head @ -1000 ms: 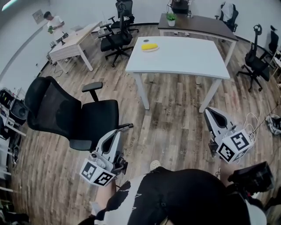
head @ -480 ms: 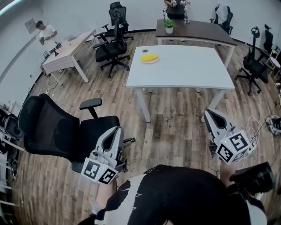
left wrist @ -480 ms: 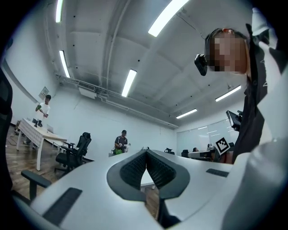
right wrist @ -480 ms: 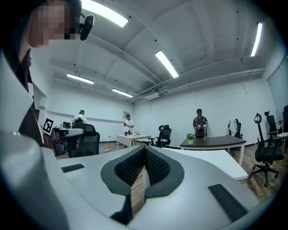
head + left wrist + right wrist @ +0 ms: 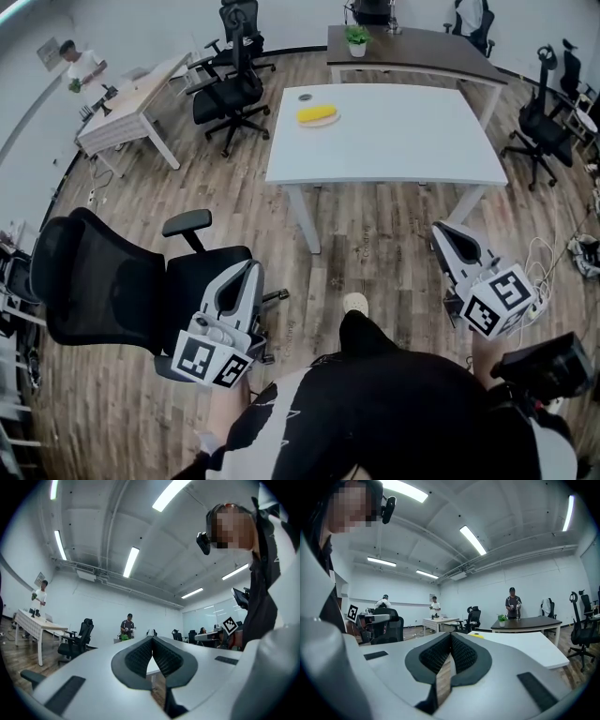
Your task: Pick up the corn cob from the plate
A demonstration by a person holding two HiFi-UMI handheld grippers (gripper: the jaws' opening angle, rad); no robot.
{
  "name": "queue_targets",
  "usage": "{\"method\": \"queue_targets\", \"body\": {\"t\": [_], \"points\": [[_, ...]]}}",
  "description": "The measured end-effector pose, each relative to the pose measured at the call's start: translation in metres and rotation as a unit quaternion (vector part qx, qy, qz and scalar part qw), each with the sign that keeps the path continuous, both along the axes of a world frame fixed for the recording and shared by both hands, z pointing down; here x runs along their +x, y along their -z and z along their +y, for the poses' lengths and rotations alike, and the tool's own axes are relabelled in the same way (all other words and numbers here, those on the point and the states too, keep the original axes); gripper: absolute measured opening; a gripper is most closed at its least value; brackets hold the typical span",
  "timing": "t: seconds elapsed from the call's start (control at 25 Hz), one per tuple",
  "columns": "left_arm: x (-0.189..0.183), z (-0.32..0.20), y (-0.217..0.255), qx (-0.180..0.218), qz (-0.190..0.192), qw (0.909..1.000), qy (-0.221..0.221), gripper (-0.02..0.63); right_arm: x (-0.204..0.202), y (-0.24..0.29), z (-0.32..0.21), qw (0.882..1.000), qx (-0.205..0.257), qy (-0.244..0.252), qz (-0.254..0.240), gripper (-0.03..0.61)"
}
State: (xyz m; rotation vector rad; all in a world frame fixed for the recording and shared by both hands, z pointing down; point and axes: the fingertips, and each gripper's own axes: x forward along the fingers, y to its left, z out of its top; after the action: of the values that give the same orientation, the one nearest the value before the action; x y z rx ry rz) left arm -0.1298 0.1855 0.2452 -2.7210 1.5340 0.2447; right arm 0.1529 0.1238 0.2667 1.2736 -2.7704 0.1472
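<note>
The yellow corn cob [image 5: 317, 114] lies on a small plate [image 5: 319, 121] near the far left corner of the white table [image 5: 394, 141], well ahead of both grippers. My left gripper [image 5: 251, 269] is held low at the left, over a black chair's seat, jaws shut and empty. My right gripper [image 5: 440, 229] is held low at the right, just short of the table's near right leg, also shut and empty. In the right gripper view the corn cob [image 5: 476, 635] shows as a small yellow patch just past the shut gripper [image 5: 451, 635]. The left gripper [image 5: 152, 639] shows its pads pressed together.
A large black office chair [image 5: 112, 291] stands close at my left. More chairs [image 5: 230, 89] stand beyond the table's left side and one chair [image 5: 539, 122] at its right. Behind are a dark desk [image 5: 422, 42] with a plant [image 5: 356, 37] and a wooden desk [image 5: 127, 103] with a person [image 5: 75, 67].
The person has stepped towards the white table, so table and corn sit a little nearer. Both grippers travelled along, still shut. A shoe now shows between them.
</note>
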Motion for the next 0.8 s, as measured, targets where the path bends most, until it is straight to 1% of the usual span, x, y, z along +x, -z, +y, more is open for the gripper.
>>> {"method": "queue_targets", "body": {"t": [0.08, 0.28, 0.44, 0.56, 0.64, 0.8], "points": [[-0.004, -0.01, 0.0, 0.004, -0.009, 1.0, 0.001, 0.014, -0.008, 0.0, -0.014, 1.0, 0.002, 0.01, -0.004, 0.014], [-0.008, -0.041, -0.006, -0.01, 0.022, 0.9997, 0.006, 0.014, -0.018, -0.004, -0.055, 1.0, 0.0, 0.027, -0.007, 0.014], [-0.008, -0.072, -0.011, -0.018, 0.023, 0.9995, 0.01, 0.014, -0.02, -0.011, -0.097, 0.999, -0.003, 0.034, -0.005, 0.014], [-0.009, -0.106, -0.015, -0.024, 0.017, 0.9995, 0.013, 0.014, -0.025, -0.01, -0.135, 0.999, 0.004, 0.044, -0.017, 0.014], [-0.009, -0.132, -0.014, -0.027, 0.02, 0.9993, 0.015, 0.014, -0.028, -0.008, -0.163, 0.998, 0.01, 0.055, -0.026, 0.014], [-0.007, -0.187, -0.006, -0.023, 0.016, 0.9994, 0.019, 0.014, -0.041, -0.005, -0.219, 0.996, 0.007, 0.078, -0.035, 0.014]]}}
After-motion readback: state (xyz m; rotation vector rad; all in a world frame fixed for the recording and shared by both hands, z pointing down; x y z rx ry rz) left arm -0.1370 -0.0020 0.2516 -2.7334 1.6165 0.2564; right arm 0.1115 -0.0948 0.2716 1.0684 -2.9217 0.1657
